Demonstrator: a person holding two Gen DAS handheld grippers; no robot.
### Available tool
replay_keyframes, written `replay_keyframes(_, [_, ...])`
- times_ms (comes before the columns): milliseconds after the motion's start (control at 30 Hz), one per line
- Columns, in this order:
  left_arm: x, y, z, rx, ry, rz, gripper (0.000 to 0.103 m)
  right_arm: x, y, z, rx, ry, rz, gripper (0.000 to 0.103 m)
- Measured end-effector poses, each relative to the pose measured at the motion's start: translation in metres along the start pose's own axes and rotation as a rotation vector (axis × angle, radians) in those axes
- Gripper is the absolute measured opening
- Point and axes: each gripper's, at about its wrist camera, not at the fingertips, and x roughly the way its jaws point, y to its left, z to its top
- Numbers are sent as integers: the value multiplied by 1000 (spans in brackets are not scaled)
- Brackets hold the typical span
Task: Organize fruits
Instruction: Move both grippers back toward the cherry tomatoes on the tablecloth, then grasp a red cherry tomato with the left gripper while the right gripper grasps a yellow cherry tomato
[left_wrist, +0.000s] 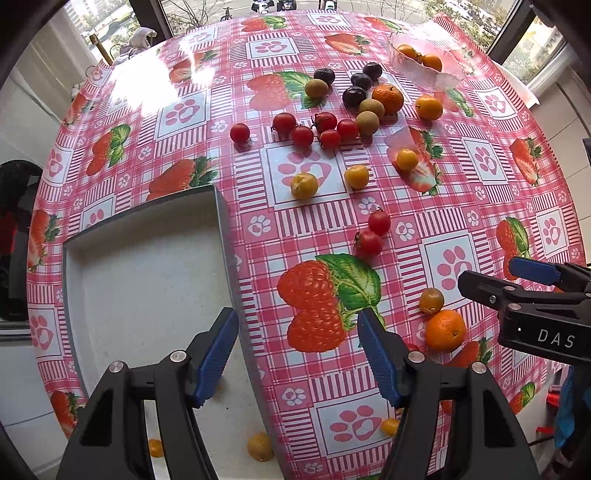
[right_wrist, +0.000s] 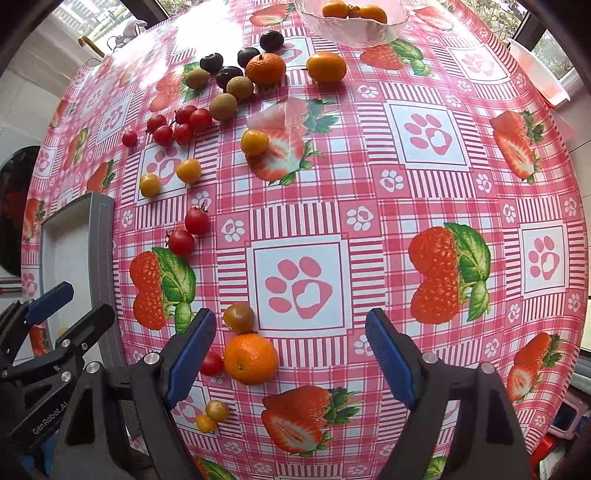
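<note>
The mandarin (right_wrist: 250, 357) sits on the worktop (right_wrist: 369, 177) just ahead of the right gripper (right_wrist: 291, 356), whose fingers are spread wide and empty. It's crowded by a cherry tomato (right_wrist: 211, 363), so either could get knocked rolling. Left gripper (left_wrist: 297, 358) is open too, over the grey tray (left_wrist: 147, 266).

On the pink checked strawberry-print tabletop (right_wrist: 369, 177), a grey rectangular tray (right_wrist: 74, 236) lies at the left edge. A clear glass bowl (right_wrist: 354, 26) holding two small oranges sits at the far side. Red cherry tomatoes (right_wrist: 177, 123) cluster between them, dark round plums (right_wrist: 240, 61) behind.
</note>
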Motion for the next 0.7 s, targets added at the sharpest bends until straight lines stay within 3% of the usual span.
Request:
replay_keyframes(333, [36,-21,25,-37,36,-35,68,12,-1,42,-41,2,7,85])
replay_keyframes(533, [55,-34,35,-38,36,-17,68,27,11,71,-100,-1,18,85])
replay_keyframes(700, [63,-35,41,-67,29,-10,68,34,21,89,-132,-19,33,76])
